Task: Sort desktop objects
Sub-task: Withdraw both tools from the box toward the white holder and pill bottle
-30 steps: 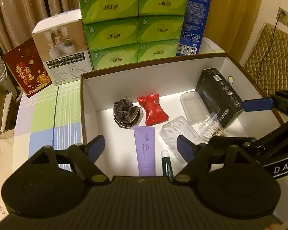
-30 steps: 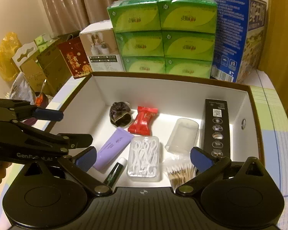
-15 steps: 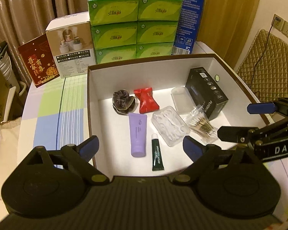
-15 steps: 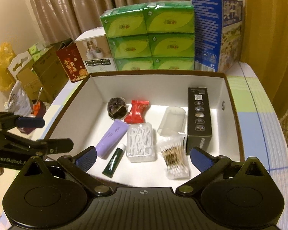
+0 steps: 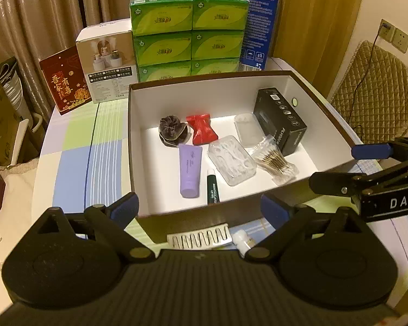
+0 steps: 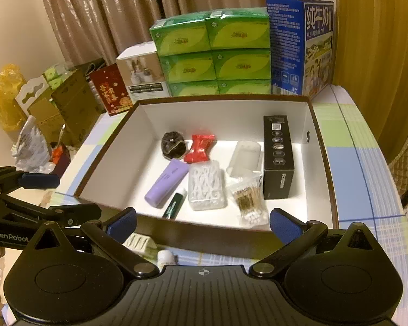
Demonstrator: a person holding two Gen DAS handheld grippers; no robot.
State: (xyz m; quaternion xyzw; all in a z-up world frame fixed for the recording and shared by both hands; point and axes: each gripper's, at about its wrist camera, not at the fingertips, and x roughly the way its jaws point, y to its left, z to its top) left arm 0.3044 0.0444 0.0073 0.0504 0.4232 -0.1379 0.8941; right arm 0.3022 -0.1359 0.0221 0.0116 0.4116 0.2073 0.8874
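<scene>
A white box with a brown rim (image 5: pixel 133 135) holds a brown scrunchie (image 5: pixel 172 130), a red packet (image 5: pixel 202 133), a purple tube (image 5: pixel 190 169), a green tube (image 5: pixel 212 190), a clear box of floss picks (image 5: pixel 231 160), a bag of cotton swabs (image 5: pixel 274 160), a clear case (image 5: pixel 249 129) and a black carton (image 5: pixel 281 119). On the table before the box lie a white comb (image 5: pixel 198 237) and a small white bottle (image 5: pixel 240 240). My left gripper (image 5: pixel 198 209) hangs open and empty above them. My right gripper (image 6: pixel 202 224) is also open and empty, just right of the left one.
Green tissue packs (image 5: pixel 189 40), a blue carton (image 5: pixel 259 27), a white product box (image 5: pixel 107 62) and a red card (image 5: pixel 65 80) line the table's far edge. A quilted chair (image 5: pixel 375 92) stands to the right. Cardboard boxes and bags (image 6: pixel 40 103) crowd the floor at left.
Both grippers have drawn back and up from the box, so its near wall, the comb and the small bottle have come into view. The left jaws have spread a little wider.
</scene>
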